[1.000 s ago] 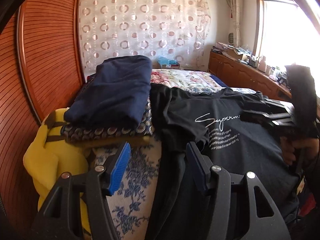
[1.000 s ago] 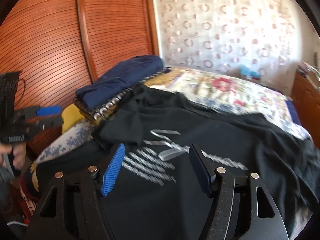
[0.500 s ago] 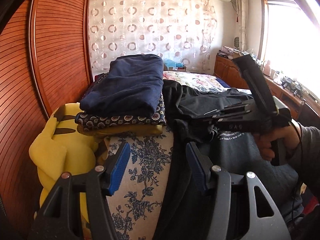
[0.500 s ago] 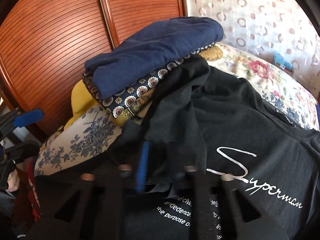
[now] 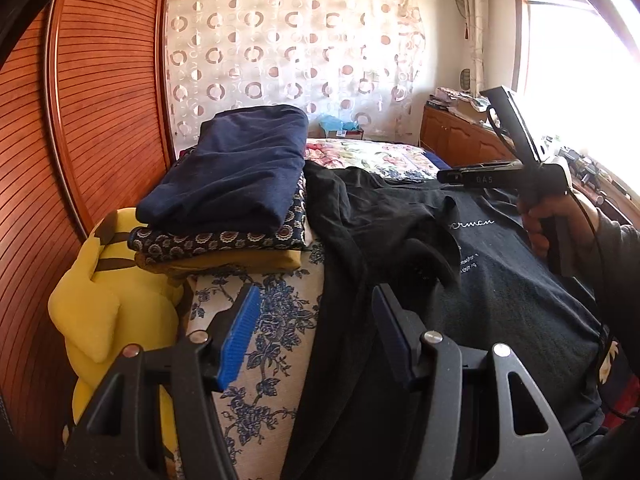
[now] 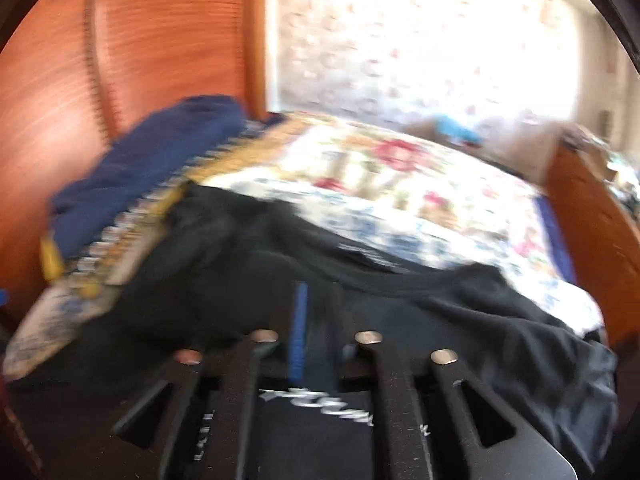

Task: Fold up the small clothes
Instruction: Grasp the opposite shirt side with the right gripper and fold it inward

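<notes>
A black T-shirt [image 5: 500, 280] with white script lies spread on the bed, its left sleeve folded over the chest; it also shows in the blurred right wrist view [image 6: 460, 320]. My left gripper [image 5: 316, 332] is open and empty above the shirt's left edge. My right gripper [image 6: 316, 332] has its jaws drawn close together on a fold of the black shirt; in the left wrist view it [image 5: 444, 178] hovers over the shirt's chest, held by a hand.
A stack of folded clothes, navy on top [image 5: 232, 172], sits at the bed's left by the wooden wardrobe [image 5: 80, 120]. A yellow plush toy [image 5: 104, 300] lies below it. A floral bedspread [image 5: 360, 156], a wooden cabinet [image 5: 460, 140] and a bright window lie beyond.
My right gripper has shut on the shirt's sleeve fabric and carried it right across the chest. The left gripper has stayed nearly still.
</notes>
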`<state>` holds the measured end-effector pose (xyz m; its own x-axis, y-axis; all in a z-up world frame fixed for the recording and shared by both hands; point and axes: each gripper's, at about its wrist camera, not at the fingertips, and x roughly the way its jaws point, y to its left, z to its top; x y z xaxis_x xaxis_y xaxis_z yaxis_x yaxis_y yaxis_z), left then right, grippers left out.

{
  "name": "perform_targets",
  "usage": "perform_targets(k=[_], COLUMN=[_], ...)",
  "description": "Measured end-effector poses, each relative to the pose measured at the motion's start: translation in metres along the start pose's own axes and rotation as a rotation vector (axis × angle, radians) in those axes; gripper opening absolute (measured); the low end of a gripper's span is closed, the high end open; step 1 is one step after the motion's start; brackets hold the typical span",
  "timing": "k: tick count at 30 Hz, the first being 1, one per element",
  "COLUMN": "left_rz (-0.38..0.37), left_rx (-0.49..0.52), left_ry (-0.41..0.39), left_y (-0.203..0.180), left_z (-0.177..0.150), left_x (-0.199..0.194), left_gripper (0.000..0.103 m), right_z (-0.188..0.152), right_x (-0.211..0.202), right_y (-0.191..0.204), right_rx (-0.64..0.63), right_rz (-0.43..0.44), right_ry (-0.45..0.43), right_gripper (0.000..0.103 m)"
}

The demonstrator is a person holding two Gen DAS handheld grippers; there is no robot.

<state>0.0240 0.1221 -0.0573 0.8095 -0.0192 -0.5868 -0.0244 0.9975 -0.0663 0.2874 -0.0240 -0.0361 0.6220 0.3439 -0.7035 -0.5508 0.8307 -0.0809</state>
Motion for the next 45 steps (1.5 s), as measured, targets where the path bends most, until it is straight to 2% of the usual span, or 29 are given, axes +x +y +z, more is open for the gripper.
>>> perform_targets(k=[1,4,10,16,20,24,25,26,28,29,39,40,41,43,45], left_rz=[0.000,0.006,0.013,0.022,0.025,0.023,0.023,0.023,0.024,0.025,0.011,0.009,0.008,0.003,-0.005], left_rx=[0.000,-0.002,-0.003,-0.005,-0.013,-0.024,-0.025,-0.024,-0.022,-0.020,-0.016,-0.011,-0.009,-0.007,-0.002], left_ry=[0.002,0.013,0.024,0.024,0.030,0.032,0.033,0.034,0.033,0.031,0.026,0.027,0.028,0.031,0.032], left_y=[-0.001,-0.002,0.000,0.002,0.004,0.004,0.004,0.004,0.004,0.004,-0.003,-0.004,-0.006,-0.007,-0.011], left_z=[0.000,-0.003,-0.006,-0.009,-0.012,-0.014,-0.015,-0.015,-0.015,-0.015,-0.012,-0.011,-0.011,-0.009,-0.006], left_x=[0.001,0.003,0.005,0.005,0.005,0.006,0.005,0.005,0.005,0.003,0.005,0.006,0.008,0.010,0.014], left_gripper=[0.057,0.057,0.057,0.057,0.057,0.057,0.057,0.057,0.057,0.057,0.057,0.057,0.057,0.057,0.057], right_z=[-0.002,-0.009,-0.026,-0.053,-0.073,-0.084,-0.086,-0.088,-0.093,-0.094,-0.099,-0.101,-0.102,-0.104,-0.107], right_x=[0.003,-0.001,-0.013,-0.026,-0.041,-0.040,-0.038,-0.036,-0.033,-0.034,-0.074,-0.076,-0.076,-0.076,-0.077], right_y=[-0.006,-0.009,0.043,0.071,0.090,0.108,0.113,0.119,0.126,0.126,0.092,0.090,0.086,0.078,0.069], right_rx=[0.014,0.042,-0.039,-0.039,-0.084,-0.146,-0.172,-0.207,-0.285,-0.308,-0.309,-0.309,-0.301,-0.277,-0.249], right_rz=[-0.003,0.073,0.228,0.323,0.374,0.380,0.366,0.341,0.279,0.265,0.288,0.270,0.261,0.268,0.262], right_ry=[0.012,0.006,0.019,0.053,0.070,0.089,0.093,0.095,0.103,0.101,0.078,0.075,0.074,0.083,0.080], right_gripper=[0.039,0.039,0.040,0.040,0.040,0.040,0.037,0.022,0.008,0.004,0.002,0.007,0.023,0.037,0.037])
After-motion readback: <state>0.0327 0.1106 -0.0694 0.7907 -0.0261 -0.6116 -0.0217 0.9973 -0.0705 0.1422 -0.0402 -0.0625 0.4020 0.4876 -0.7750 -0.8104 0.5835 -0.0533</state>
